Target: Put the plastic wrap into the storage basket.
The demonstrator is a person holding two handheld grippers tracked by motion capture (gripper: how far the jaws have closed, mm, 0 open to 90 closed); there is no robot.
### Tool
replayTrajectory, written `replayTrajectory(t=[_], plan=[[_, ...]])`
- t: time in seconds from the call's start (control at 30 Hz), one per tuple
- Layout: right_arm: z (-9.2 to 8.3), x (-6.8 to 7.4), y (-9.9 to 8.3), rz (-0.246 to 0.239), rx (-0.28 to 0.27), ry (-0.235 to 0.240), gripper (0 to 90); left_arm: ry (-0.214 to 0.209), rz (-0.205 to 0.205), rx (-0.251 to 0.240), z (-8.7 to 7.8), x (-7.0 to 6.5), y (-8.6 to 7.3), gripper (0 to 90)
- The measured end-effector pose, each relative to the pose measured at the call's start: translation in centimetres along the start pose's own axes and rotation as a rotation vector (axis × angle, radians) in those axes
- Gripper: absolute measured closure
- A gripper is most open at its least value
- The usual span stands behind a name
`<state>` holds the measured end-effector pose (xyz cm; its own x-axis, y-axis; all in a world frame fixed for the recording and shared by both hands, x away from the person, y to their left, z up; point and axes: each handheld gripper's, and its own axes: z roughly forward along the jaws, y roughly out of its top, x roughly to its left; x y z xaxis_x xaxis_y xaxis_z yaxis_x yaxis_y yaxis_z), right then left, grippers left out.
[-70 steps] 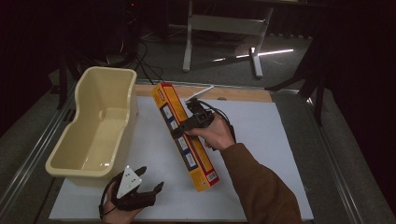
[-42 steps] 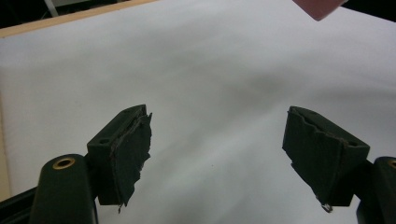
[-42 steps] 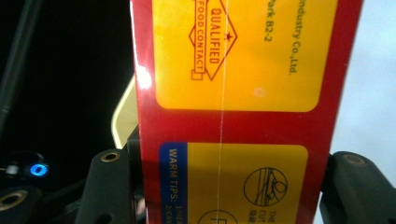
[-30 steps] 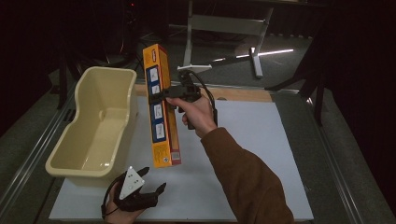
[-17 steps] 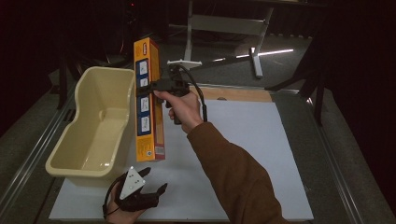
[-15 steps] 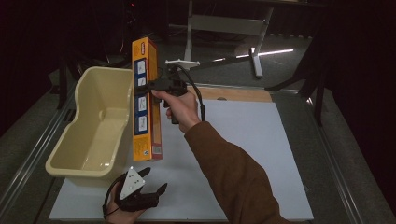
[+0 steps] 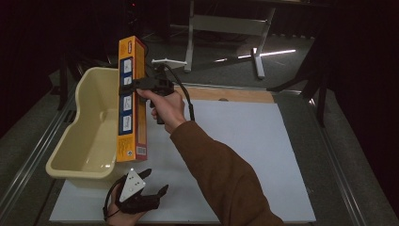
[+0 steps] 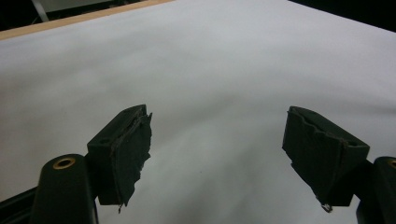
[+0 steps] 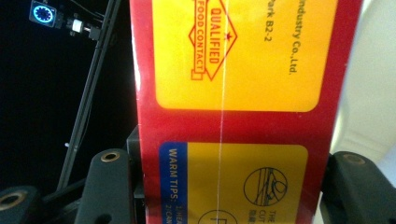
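Observation:
A long yellow and red box (image 7: 131, 99) hangs upright above the right edge of the cream tub (image 7: 87, 136). My right gripper (image 7: 136, 85) is shut on the box near its middle, held up by a hand with a brown sleeve. In the right gripper view the box (image 9: 238, 93) sits between the two jaws, its printed labels close to the camera. My left gripper (image 7: 153, 195) rests low at the front of the white sheet (image 7: 244, 141), open, with nothing between its pads (image 8: 133, 149).
The cream tub stands at the left of the table, partly off the white sheet. A wooden strip (image 7: 235, 94) runs along the sheet's far edge. Metal rails (image 7: 28, 160) border the table. A stand's legs (image 7: 226, 28) are on the dark floor beyond.
The right gripper lifted the box off the sheet, turned it upright and carried it left to the tub's edge. The left gripper stayed put.

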<state>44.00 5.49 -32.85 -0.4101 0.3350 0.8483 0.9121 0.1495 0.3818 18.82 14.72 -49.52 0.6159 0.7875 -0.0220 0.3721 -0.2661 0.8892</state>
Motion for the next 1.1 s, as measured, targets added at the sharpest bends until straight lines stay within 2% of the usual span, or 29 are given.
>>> replayTrajectory(t=[0.23,0.5,0.63,0.77,0.87,0.97,1.1], plan=[[1.3,0.4,0.3,-0.002,0.008,0.0,41.0,-0.004,0.002,-0.002,0.1,-0.1,0.0,23.1],[3.0,0.1,0.7,0.053,0.004,0.038,41.0,-0.008,0.006,-0.005,0.1,-0.1,0.0,23.2],[3.8,0.1,0.6,0.05,0.005,0.026,41.0,-0.008,-0.001,-0.009,0.0,0.0,0.0,23.2],[4.6,0.3,0.6,0.025,0.016,-0.001,40.9,-0.012,0.001,-0.013,0.0,0.1,0.1,23.2],[5.3,0.5,0.5,0.029,0.042,0.001,40.9,-0.016,0.004,-0.011,0.1,0.1,0.1,23.2],[6.0,0.7,0.5,0.018,0.04,-0.003,40.9,-0.017,0.004,-0.015,0.1,0.1,0.1,23.2],[6.9,0.6,0.4,0.033,0.058,0.004,40.8,-0.007,-0.002,-0.014,0.1,0.2,-0.1,23.2]])
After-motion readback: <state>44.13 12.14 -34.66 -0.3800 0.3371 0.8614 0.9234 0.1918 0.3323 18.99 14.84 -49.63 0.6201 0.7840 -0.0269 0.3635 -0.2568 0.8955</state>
